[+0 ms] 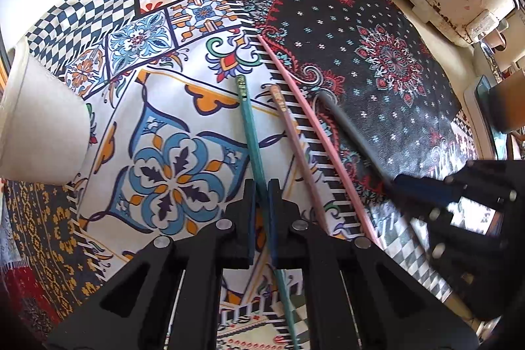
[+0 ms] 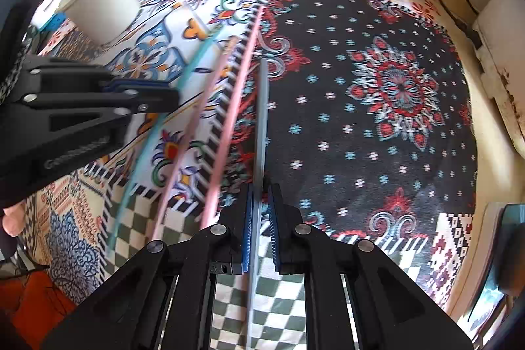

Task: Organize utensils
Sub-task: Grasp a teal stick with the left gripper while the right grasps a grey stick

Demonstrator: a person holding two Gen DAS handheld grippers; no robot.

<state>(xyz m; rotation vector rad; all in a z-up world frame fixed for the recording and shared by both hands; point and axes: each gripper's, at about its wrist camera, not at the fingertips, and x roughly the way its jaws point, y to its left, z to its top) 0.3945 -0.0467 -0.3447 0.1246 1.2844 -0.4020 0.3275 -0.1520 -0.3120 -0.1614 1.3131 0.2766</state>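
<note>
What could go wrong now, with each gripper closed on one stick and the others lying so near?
1. The left gripper pinches the green stick near one end; the long free part may swing or slip when lifted.
2. The right gripper holds the grey stick right beside a pink stick, which it may drag along.
3. The two grippers are close together and may bump on the way to the white cup.

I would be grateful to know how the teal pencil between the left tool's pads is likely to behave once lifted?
The teal pencil looks thin, straight and rigid, so it should stay stiff and weigh little. The left tool pinches it well away from the far end, so that long end may pivot or droop in the pads. Set back on the patterned cloth, it might roll.
</note>
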